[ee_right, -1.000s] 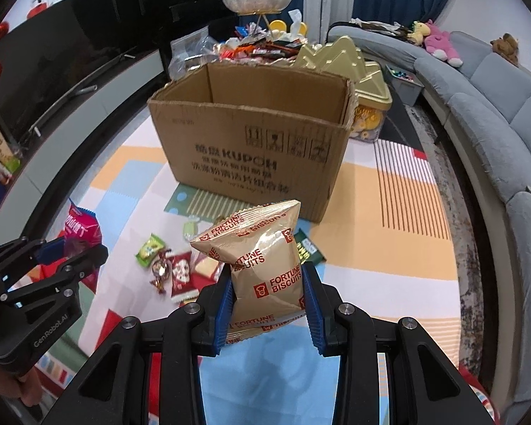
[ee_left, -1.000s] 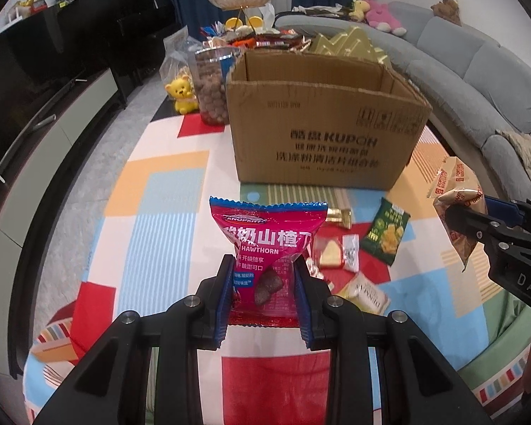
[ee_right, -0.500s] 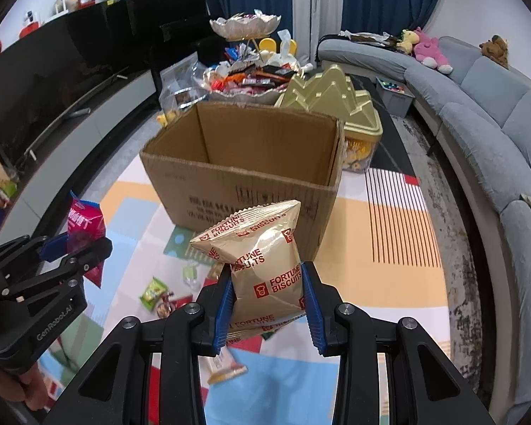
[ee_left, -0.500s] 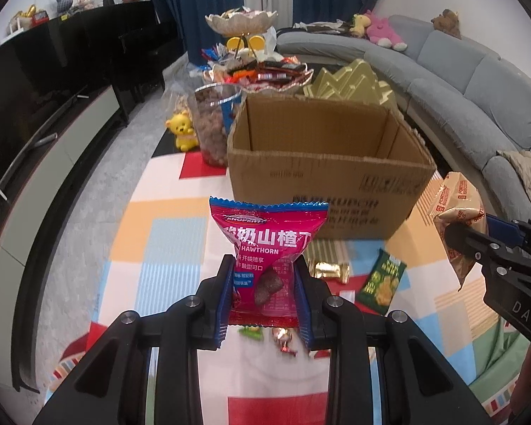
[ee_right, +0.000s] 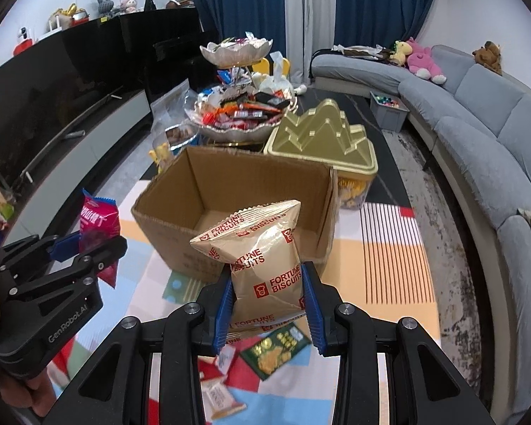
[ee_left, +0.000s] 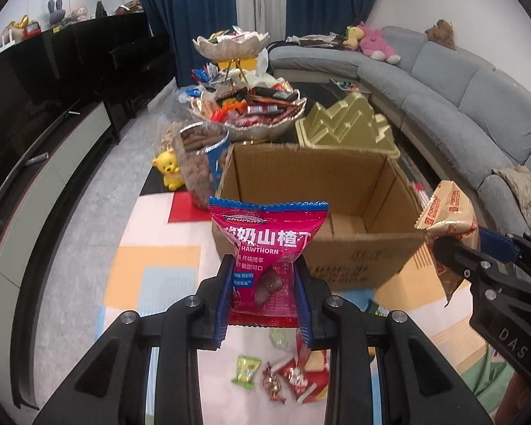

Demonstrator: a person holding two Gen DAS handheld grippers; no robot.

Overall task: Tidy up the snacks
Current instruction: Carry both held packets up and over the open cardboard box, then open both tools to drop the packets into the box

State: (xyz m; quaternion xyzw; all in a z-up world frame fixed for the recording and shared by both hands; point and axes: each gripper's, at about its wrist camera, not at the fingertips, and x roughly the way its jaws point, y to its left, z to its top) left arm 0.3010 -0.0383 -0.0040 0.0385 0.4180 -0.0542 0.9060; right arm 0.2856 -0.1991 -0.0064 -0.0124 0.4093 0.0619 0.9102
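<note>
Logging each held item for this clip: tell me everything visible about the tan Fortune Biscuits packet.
The Fortune Biscuits packet is a puffy, pillow-shaped pouch of glossy tan film with red "FORTUNE BISCUITS" print and crimped end seams. It looks sealed and full. It stands roughly upright, tilted slightly, pinched low down between the blue pads of the right hand-held gripper, held in the air in front of the open cardboard box. Nothing else touches it.

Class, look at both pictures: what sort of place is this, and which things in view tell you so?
Most likely a home living room: a long grey sofa with plush toys, blue curtains, a dark TV cabinet, and a low table under a colourful cloth with snacks.
</note>
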